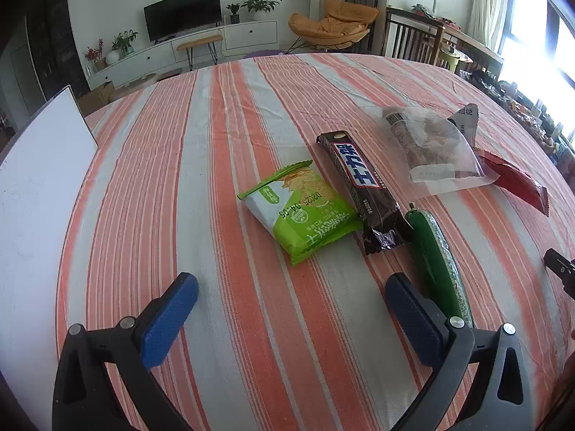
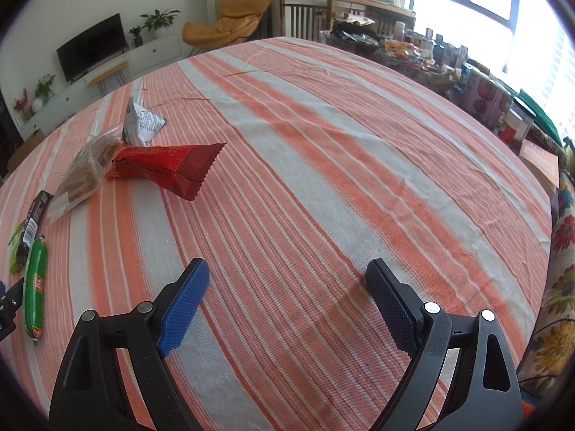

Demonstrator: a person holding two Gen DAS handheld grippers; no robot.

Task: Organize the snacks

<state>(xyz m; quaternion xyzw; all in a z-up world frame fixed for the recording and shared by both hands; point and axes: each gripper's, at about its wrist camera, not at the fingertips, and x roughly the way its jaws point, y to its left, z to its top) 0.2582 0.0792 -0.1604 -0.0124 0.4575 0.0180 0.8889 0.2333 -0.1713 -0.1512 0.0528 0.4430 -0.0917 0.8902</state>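
Observation:
Several snacks lie on the striped tablecloth (image 1: 215, 165). A green cracker packet (image 1: 302, 208) sits beside a dark chocolate bar (image 1: 363, 186), with a green sausage (image 1: 435, 265) to the right of the bar. Behind them lie a clear bag of brown biscuits (image 1: 427, 151) and a red packet (image 1: 517, 183). My left gripper (image 1: 291, 298) is open over bare cloth, just in front of the cracker packet. In the right wrist view, the red packet (image 2: 169, 172), clear bag (image 2: 86, 168), grey-white packet (image 2: 142, 125) and sausage (image 2: 34, 283) lie to the left. My right gripper (image 2: 287, 287) stands open, nothing between its fingers.
A white board (image 1: 39, 186) covers the table's left side. Cluttered goods and boxes (image 2: 481, 97) crowd the far right edge by the window. A wooden chair (image 1: 417, 39) stands behind the table. The other gripper's tip (image 1: 560, 273) shows at the right edge.

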